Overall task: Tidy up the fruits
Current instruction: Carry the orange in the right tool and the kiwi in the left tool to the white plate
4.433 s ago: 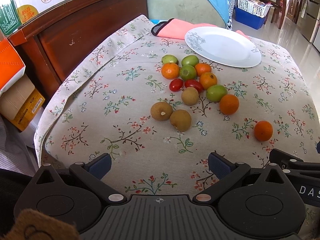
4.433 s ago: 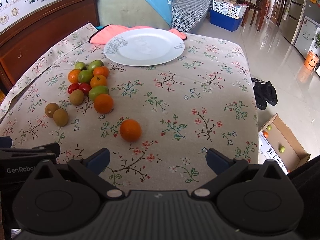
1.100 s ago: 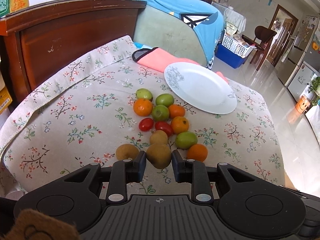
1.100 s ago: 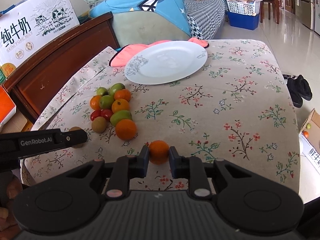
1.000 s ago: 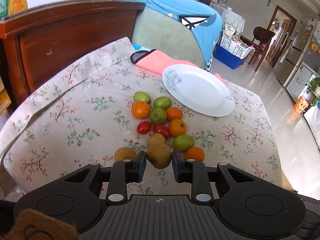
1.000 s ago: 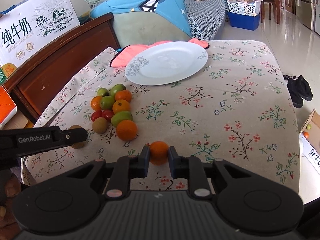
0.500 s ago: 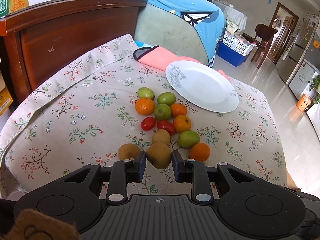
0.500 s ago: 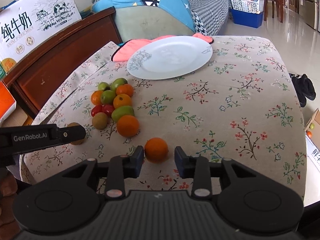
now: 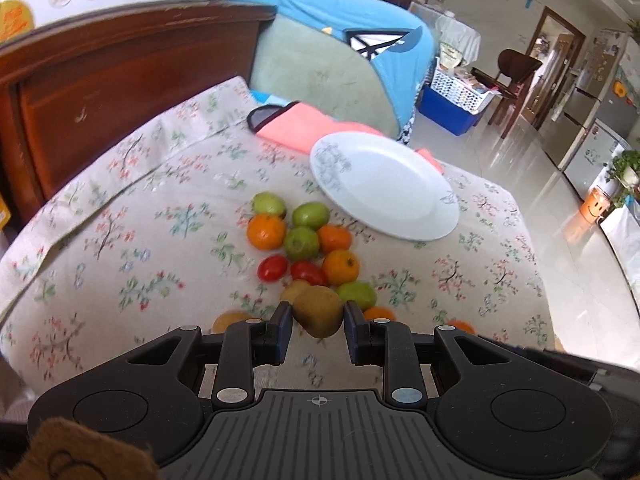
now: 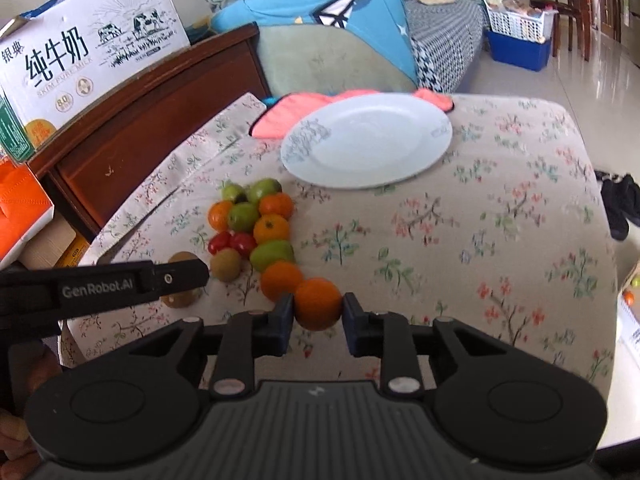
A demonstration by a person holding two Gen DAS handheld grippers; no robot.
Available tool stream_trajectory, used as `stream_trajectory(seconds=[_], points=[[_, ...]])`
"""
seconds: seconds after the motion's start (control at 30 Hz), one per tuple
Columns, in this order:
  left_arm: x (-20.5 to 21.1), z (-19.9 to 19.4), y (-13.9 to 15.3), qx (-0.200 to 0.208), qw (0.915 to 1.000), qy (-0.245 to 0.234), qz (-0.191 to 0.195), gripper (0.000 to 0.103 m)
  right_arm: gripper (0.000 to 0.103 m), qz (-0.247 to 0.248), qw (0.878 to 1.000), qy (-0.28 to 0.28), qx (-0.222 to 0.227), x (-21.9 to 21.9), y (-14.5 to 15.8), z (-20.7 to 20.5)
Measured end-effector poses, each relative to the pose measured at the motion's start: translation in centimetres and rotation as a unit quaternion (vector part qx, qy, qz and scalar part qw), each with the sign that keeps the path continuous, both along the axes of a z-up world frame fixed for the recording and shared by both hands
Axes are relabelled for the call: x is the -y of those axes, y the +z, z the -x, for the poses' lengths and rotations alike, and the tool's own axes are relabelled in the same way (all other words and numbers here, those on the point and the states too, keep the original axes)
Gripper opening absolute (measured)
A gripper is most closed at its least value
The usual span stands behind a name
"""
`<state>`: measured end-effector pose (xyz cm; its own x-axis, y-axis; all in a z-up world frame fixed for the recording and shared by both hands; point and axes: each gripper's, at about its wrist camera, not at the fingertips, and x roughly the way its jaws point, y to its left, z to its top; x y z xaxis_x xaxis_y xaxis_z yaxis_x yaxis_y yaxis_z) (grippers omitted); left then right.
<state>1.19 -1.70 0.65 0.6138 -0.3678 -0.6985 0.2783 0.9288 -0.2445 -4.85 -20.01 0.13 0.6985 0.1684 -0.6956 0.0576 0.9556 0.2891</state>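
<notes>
My left gripper (image 9: 318, 320) is shut on a brown kiwi (image 9: 320, 308), held just above the flowered cloth. My right gripper (image 10: 316, 316) has an orange (image 10: 318, 302) between its pads; its jaws are closing and both pads touch the fruit. A cluster of oranges, green fruits (image 9: 302, 242), red tomatoes (image 9: 273, 268) and kiwis (image 10: 226, 264) lies beyond both grippers. The white plate (image 9: 384, 188) sits past the cluster with nothing on it, also seen in the right wrist view as the plate (image 10: 368, 140). The left gripper's finger (image 10: 180, 278) crosses the lower left of the right wrist view.
A pink cloth (image 9: 296, 128) lies under the plate's far rim. A dark wooden headboard (image 9: 120, 92) borders the table on the left, with a milk carton (image 10: 80, 64) on it. A sofa with a blue garment (image 10: 340, 28) stands behind. The cloth's right half (image 10: 500, 220) carries no objects.
Half a second ago the right jaws stood apart around the orange on the cloth; now they are closed on it. The left gripper keeps its hold on the kiwi.
</notes>
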Motion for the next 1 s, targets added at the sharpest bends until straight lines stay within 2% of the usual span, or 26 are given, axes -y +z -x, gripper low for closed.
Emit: stream_trajectory(seconds=[0.17, 0.4, 0.53, 0.77, 1.0], points=[[0.6, -1.5, 1.2, 0.014, 0.9998, -0.016, -0.006, 0.025, 0.026, -0.008, 1.000, 0.007, -0.002, 1.4, 1.0, -1.7], [1.5, -4.4, 1.6, 0.007, 0.9996, -0.029, 0.005, 0.025, 0.026, -0.030, 0.999, 0.000, -0.024, 3.2, 1.1, -4.3], [2.6, -6.0, 2.0, 0.018, 0.9992, -0.036, -0.004, 0.025, 0.026, -0.021, 1.000, -0.010, -0.019, 3.9, 1.1, -5.6], [4.6, -8.5, 1.8, 0.010, 0.9982, -0.059, 0.005, 0.025, 0.026, -0.020, 1.000, -0.014, -0.010, 4.8, 1.1, -7.8], [6.8, -10.6, 1.5, 0.016, 0.9969, -0.077, -0.007, 0.025, 0.026, -0.025, 0.999, -0.029, -0.008, 5.8, 0.7, -10.2]])
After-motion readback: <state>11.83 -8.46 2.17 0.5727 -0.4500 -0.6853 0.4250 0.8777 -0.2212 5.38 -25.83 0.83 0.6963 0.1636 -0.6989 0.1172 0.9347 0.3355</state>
